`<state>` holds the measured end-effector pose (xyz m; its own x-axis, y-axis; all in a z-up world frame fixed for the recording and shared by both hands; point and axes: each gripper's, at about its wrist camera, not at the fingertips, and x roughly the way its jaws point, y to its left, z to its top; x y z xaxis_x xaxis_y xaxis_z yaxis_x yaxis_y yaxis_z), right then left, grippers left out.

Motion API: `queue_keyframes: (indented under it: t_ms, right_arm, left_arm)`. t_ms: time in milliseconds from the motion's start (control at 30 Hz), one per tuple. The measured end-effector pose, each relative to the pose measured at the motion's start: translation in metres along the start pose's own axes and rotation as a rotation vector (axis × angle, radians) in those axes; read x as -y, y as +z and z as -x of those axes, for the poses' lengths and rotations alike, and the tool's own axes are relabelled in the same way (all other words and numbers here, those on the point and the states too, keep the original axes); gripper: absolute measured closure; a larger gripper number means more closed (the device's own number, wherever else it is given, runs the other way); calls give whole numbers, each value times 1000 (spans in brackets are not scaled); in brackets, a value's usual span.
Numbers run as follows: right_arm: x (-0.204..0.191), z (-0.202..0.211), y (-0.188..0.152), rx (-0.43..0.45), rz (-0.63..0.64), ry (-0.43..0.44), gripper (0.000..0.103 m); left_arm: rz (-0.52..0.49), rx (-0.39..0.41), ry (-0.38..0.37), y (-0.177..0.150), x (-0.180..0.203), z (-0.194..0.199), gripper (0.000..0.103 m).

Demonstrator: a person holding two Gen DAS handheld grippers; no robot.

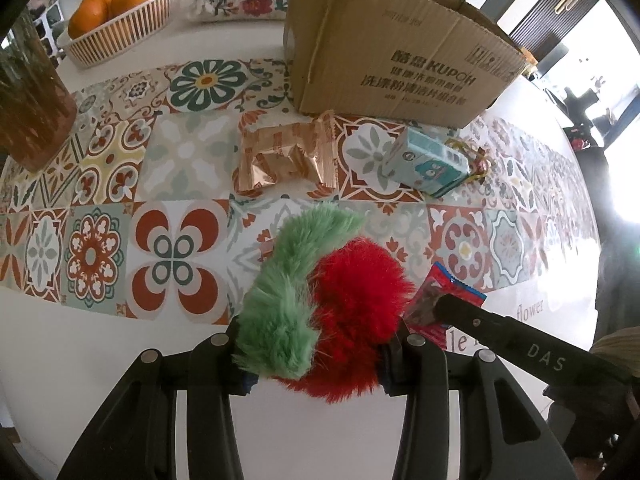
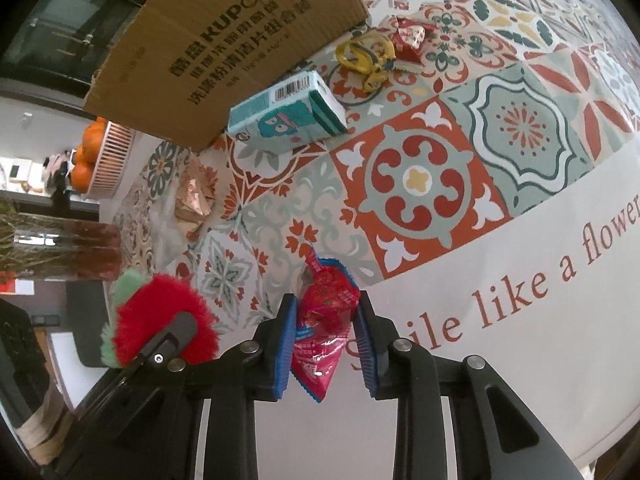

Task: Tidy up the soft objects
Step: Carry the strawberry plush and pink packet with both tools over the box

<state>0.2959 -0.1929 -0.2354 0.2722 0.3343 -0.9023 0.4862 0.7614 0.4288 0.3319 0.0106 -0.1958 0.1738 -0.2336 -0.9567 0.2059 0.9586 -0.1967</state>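
Plush toy (image 1: 320, 300) in left gripper (image 1: 316, 344) (fingers closed).

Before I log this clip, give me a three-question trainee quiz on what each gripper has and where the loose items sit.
1. True or false: the left gripper is closed on the red and green plush toy.
2. What sits between the blue-padded fingers of the right gripper? A) the tissue pack B) a red snack packet C) an orange
3. Fill in: the teal tissue pack lies on the patterned table just in front of the ____.

Key
1. True; the plush fills the gap between the fingers.
2. B, the red snack packet.
3. cardboard box.
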Motion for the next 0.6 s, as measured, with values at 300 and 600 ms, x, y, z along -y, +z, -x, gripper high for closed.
queue_keyframes:
  t_ms: [300,600]
  right_arm:
    - [-1,29,7,67,50,25,74]
    - [-5,69,15,161,100,59,74]
  left_arm:
    - [-7,41,7,1,14,15,59]
    - [-23,127,11,9,32,43,59]
